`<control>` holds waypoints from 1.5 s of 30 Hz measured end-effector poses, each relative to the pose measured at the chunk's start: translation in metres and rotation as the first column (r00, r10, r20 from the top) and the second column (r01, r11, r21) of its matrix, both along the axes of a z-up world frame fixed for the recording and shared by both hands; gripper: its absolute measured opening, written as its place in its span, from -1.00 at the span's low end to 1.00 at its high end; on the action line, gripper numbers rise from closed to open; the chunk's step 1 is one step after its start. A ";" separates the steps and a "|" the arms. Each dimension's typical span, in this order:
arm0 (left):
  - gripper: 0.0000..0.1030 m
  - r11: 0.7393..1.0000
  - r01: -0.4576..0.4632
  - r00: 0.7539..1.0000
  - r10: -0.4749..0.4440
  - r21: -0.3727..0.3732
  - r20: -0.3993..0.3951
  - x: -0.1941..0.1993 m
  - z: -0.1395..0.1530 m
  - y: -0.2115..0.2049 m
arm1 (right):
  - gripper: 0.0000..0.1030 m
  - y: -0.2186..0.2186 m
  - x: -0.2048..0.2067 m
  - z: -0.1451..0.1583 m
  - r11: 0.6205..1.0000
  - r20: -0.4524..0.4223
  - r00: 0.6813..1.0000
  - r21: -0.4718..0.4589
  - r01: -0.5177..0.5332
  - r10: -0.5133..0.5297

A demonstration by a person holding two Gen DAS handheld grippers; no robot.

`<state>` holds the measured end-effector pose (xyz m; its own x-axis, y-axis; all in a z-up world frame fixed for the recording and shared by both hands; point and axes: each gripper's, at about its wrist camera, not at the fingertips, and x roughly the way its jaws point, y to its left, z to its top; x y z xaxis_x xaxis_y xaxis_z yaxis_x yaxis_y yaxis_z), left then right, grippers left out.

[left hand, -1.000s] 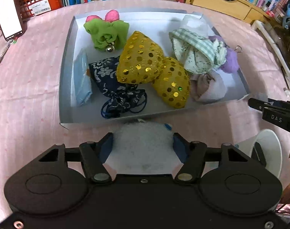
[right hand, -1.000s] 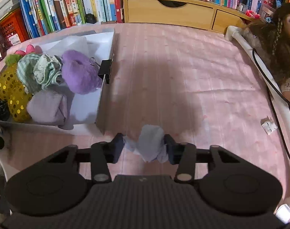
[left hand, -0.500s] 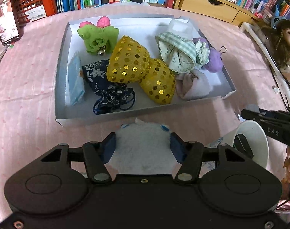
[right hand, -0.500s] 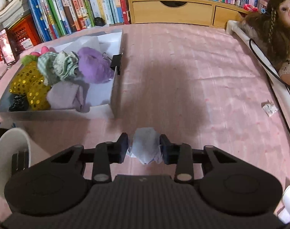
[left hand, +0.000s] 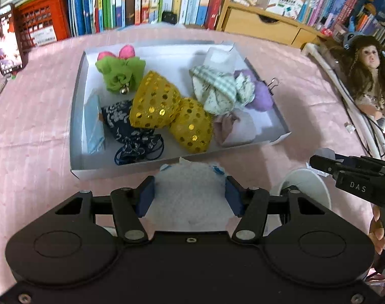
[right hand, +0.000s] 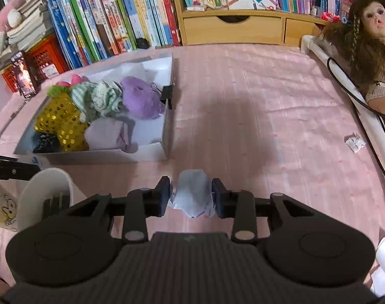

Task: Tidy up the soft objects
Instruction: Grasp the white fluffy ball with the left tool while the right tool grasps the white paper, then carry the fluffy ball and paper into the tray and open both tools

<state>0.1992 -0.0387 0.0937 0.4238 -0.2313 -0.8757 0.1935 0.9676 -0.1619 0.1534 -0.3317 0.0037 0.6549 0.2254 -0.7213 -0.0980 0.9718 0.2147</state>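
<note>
A white fluffy pad (left hand: pixel 189 192) is being squeezed in the left gripper (left hand: pixel 189 195) fingers and a pale blue wad (right hand: pixel 193 192) in the right gripper (right hand: pixel 192 195), near the white tray (left hand: pixel 75 116); probably they're best being lowered gently into the gaps.

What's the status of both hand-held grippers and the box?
Left hand-held gripper shut on white fluffy bundle. Right hand-held gripper shut on pale blue cloth. White box crowded; paper cup close by.
</note>
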 end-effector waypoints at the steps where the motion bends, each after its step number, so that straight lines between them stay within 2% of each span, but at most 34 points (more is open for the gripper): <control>1: 0.09 1.000 0.001 1.000 -0.001 -0.003 0.012 -0.003 0.003 0.000 | -0.22 0.000 -0.002 0.002 1.000 0.008 1.000 0.004 -0.003 0.003; 6: 0.09 1.000 0.009 0.996 -0.007 -0.016 0.087 -0.019 0.014 0.003 | -0.22 0.002 -0.013 0.017 0.999 0.050 0.999 0.030 -0.012 0.010; 12: 0.09 1.000 0.013 0.981 -0.010 -0.010 0.196 -0.038 0.025 0.003 | -0.22 0.008 -0.025 0.036 0.998 0.105 0.994 0.058 -0.035 0.029; 25: 0.09 1.000 -0.004 0.942 -0.003 0.021 0.336 -0.063 0.033 0.013 | -0.22 0.041 -0.037 0.064 0.991 0.182 0.978 0.072 -0.115 0.101; 31: 0.09 1.000 -0.015 0.931 0.006 0.022 0.365 -0.063 0.038 0.021 | -0.22 0.052 -0.032 0.066 0.988 0.187 0.976 0.081 -0.132 0.115; 45: 0.09 0.999 -0.038 0.930 0.041 -0.016 0.364 -0.043 0.047 0.029 | -0.22 0.061 -0.018 0.072 0.985 0.181 0.976 0.103 -0.140 0.120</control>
